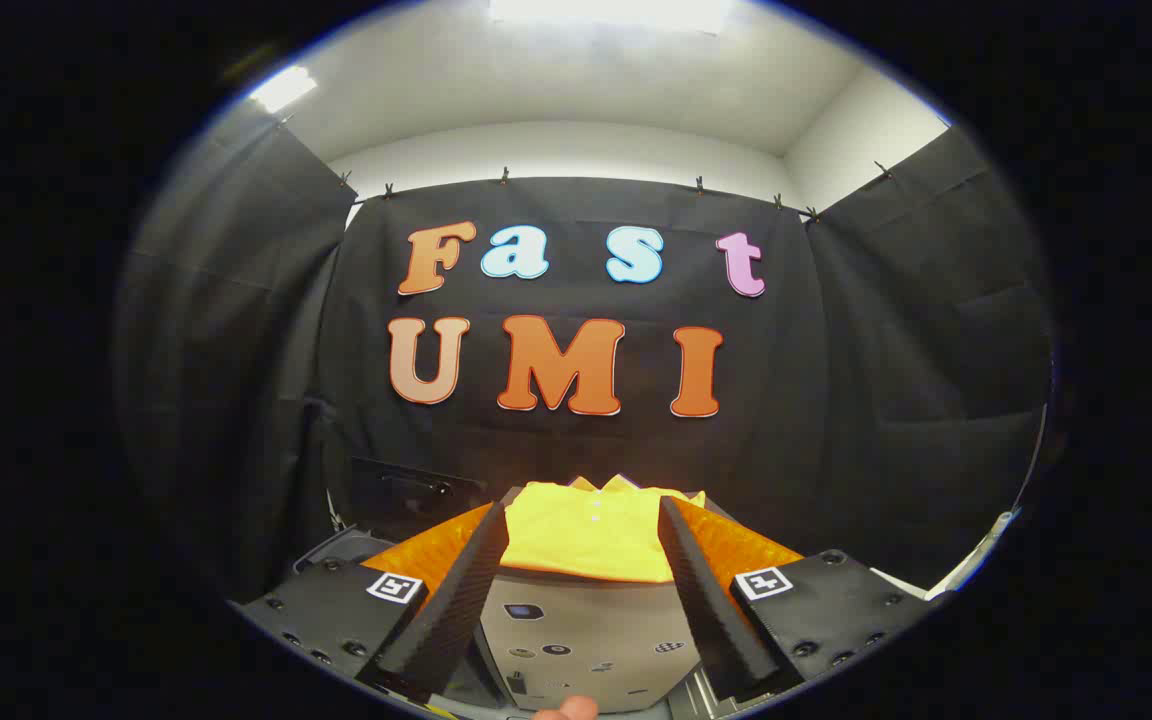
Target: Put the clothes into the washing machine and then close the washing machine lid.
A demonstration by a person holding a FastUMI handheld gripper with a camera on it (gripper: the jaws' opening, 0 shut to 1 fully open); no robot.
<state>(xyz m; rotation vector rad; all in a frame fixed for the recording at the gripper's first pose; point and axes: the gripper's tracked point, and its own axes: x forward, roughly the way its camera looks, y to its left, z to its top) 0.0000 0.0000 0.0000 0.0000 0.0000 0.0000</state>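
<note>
A folded yellow polo shirt [591, 538] lies on an orange surface [416, 550], just beyond my fingertips and centred between them. My gripper [583, 515] is open, its two black ribbed fingers [461, 600] spread to either side of the shirt's near edge without touching it. Below the shirt, between the fingers, is the grey front panel of the washing machine [586, 650] with small dark labels. A dark raised lid-like panel [406, 495] stands behind the orange surface to the left.
Black cloth walls close the booth behind and on both sides. A white edge [976, 560] shows low on the right. A fingertip [566, 710] pokes in at the bottom.
</note>
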